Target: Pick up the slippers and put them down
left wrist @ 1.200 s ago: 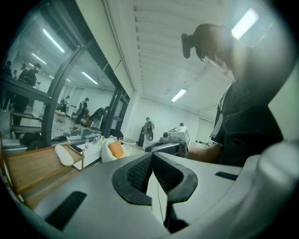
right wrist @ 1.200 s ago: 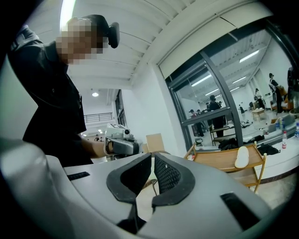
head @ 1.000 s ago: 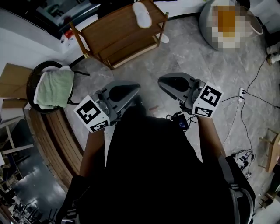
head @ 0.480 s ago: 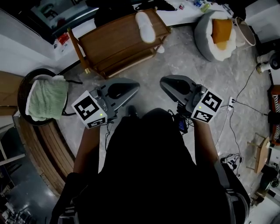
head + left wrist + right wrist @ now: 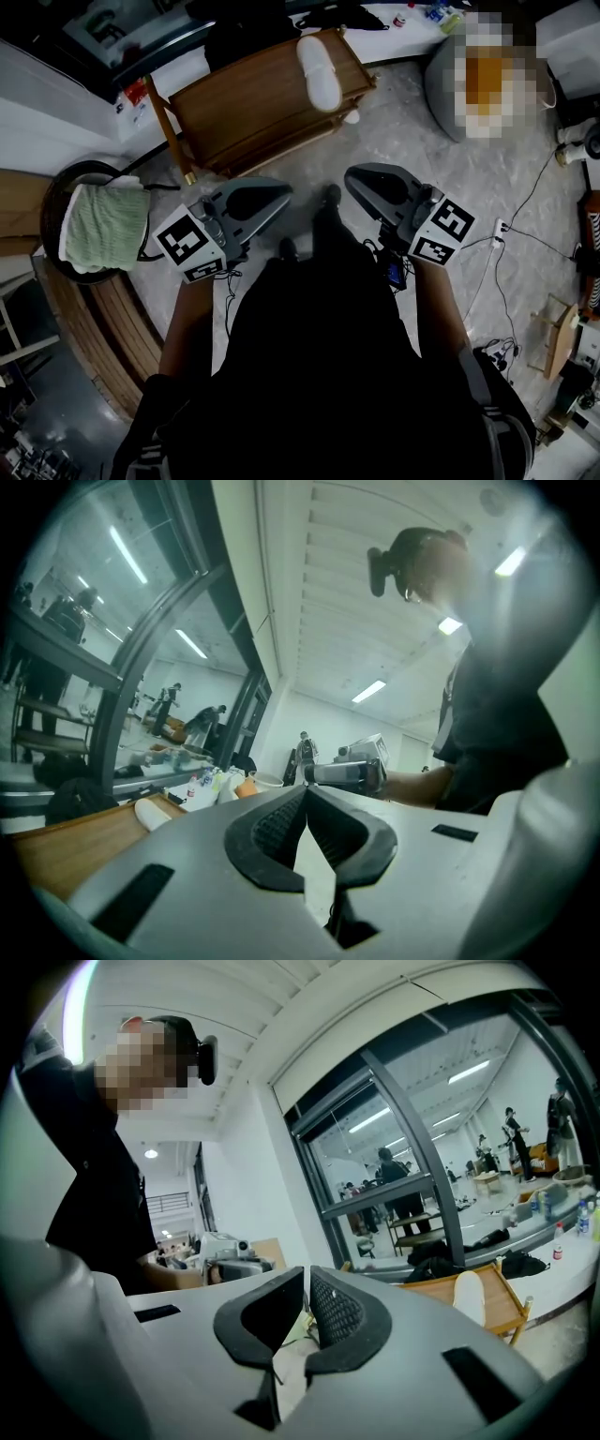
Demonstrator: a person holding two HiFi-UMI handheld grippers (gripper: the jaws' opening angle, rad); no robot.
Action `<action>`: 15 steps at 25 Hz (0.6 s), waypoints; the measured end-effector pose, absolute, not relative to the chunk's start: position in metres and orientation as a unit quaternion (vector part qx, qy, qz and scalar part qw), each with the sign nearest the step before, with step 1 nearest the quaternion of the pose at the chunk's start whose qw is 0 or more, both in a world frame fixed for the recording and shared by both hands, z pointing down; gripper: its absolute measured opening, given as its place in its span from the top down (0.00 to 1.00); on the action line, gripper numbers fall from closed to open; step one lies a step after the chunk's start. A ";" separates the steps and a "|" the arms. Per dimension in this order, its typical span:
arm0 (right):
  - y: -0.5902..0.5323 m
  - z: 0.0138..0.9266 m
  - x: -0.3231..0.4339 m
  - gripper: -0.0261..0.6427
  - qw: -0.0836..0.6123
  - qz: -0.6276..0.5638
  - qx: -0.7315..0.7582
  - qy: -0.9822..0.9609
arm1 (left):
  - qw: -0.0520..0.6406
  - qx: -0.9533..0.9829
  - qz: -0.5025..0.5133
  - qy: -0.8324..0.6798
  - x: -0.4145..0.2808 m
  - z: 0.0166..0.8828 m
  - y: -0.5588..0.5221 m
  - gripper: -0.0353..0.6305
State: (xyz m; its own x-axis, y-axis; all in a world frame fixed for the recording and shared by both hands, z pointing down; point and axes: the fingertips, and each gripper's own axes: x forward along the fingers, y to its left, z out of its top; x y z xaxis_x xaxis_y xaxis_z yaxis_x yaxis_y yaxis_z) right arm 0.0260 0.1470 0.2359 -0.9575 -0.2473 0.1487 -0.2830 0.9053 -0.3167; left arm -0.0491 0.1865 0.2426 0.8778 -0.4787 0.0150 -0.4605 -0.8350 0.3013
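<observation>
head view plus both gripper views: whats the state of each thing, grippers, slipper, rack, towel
left gripper: shut, nothing between its jaws
right gripper: shut, nothing between its jaws
white slipper: lying on top of the rack, not yet picked up
wooden rack: standing upright on the floor
green towel: draped over a round dark frame
</observation>
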 end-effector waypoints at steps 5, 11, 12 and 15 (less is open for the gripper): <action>0.092 0.240 0.032 0.92 0.037 0.181 0.128 -0.975 | 0.151 0.956 -0.016 -0.251 -0.038 0.241 0.133 0.93; 0.018 0.241 0.048 0.92 0.014 0.198 0.109 -0.974 | 0.154 0.949 0.005 -0.274 -0.022 0.234 0.062 0.93; 0.006 0.241 0.049 0.91 0.010 0.202 0.102 -0.974 | 0.155 0.947 0.008 -0.281 -0.020 0.233 0.051 0.93; -0.024 0.238 0.056 0.92 -0.007 0.218 0.072 -0.973 | 0.164 0.940 0.018 -0.298 -0.013 0.233 0.017 0.93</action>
